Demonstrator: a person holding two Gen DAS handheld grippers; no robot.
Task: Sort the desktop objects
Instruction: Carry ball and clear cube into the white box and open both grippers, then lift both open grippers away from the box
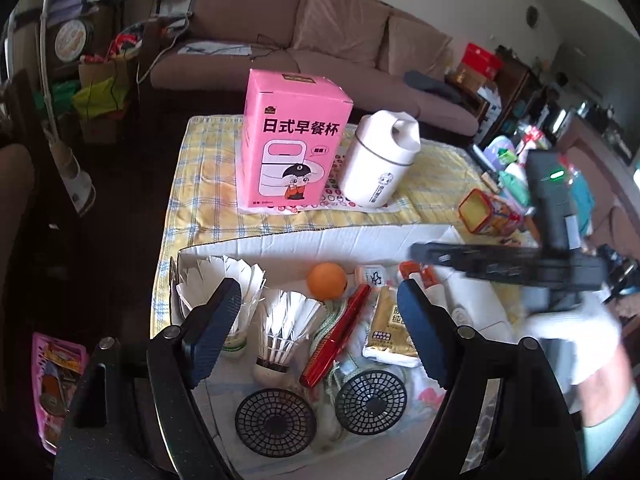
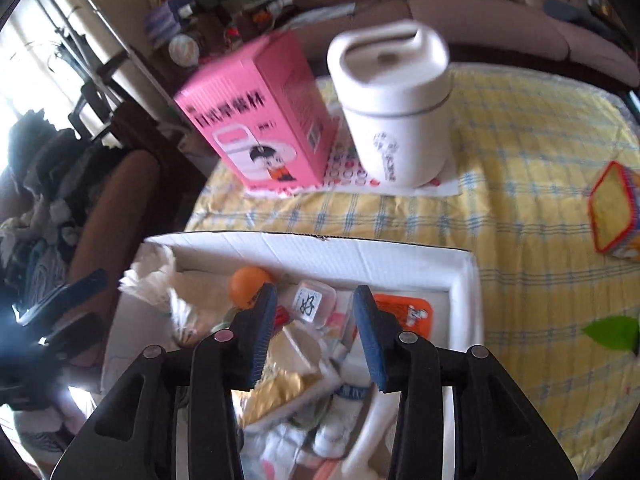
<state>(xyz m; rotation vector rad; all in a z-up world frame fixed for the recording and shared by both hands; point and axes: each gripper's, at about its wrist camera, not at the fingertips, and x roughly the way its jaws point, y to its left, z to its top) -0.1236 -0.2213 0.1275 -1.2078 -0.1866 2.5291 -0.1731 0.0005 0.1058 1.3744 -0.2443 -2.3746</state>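
A white cardboard tray [image 1: 304, 240] [image 2: 320, 246] on the yellow checked cloth holds shuttlecocks [image 1: 292, 324], an orange ball [image 1: 327, 281] [image 2: 246, 282], a red pen [image 1: 340, 340], a gold packet [image 1: 390, 328] [image 2: 280, 394] and two black mesh discs [image 1: 276, 422]. My left gripper [image 1: 320, 332] hovers open over the shuttlecocks and pen, holding nothing. My right gripper [image 2: 316, 332] stands open above the tray's small packets, also with nothing between its fingers; the left wrist view shows it blurred at the right [image 1: 500, 264], held by a white-gloved hand [image 1: 576, 332].
Behind the tray stand a pink carton [image 1: 294, 140] [image 2: 256, 116] and a white lidded cup [image 1: 380, 160] [image 2: 394, 100]. A red-rimmed tin [image 1: 486, 212] [image 2: 614, 212] lies on the cloth at the right. A sofa [image 1: 320, 40] runs behind the table. A pink basket [image 1: 56, 380] sits on the floor at left.
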